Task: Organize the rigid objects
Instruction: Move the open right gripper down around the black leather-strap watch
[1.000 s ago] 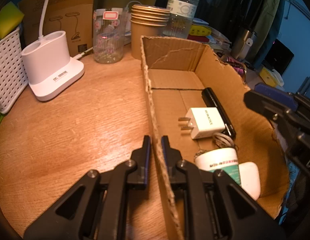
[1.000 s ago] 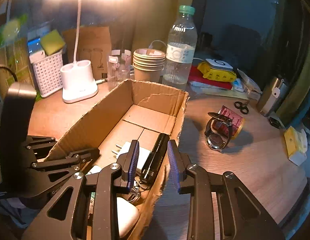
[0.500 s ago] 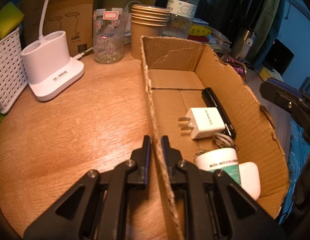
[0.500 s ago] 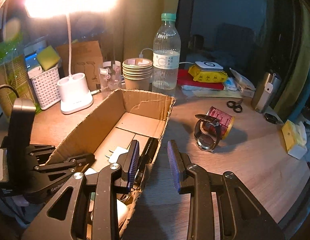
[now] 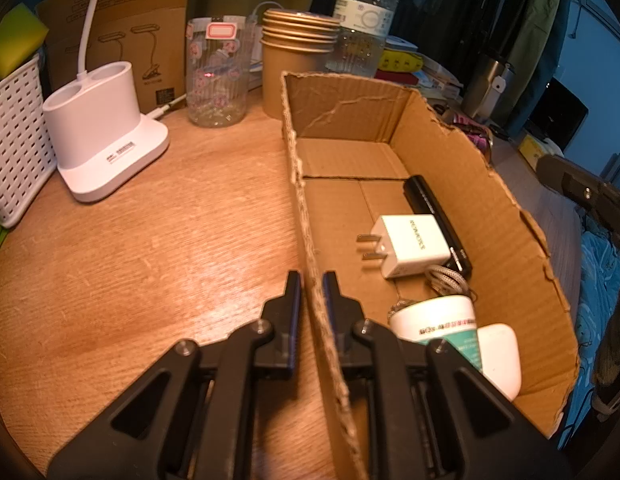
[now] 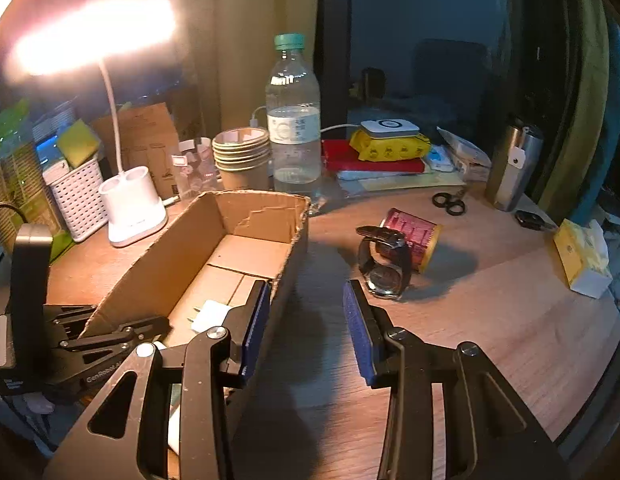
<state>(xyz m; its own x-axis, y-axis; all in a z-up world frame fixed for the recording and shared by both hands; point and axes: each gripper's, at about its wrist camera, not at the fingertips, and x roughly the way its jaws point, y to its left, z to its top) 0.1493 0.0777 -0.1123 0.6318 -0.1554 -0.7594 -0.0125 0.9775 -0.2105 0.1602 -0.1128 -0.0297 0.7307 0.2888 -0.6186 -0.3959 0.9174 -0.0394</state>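
My left gripper is shut on the near left wall of the cardboard box. In the box lie a black flashlight, a white plug charger, a white and green tube and a white case. My right gripper is open and empty, outside the box to its right, above the table. A black wristwatch and a red tin lie on the table ahead of it.
A white lamp base, a white basket, a glass, stacked paper cups and a water bottle stand behind the box. Scissors, a steel flask and a yellow box lie at the right.
My right gripper has drawn back out of the box to the right and opened wider. The left gripper and the box have not moved.
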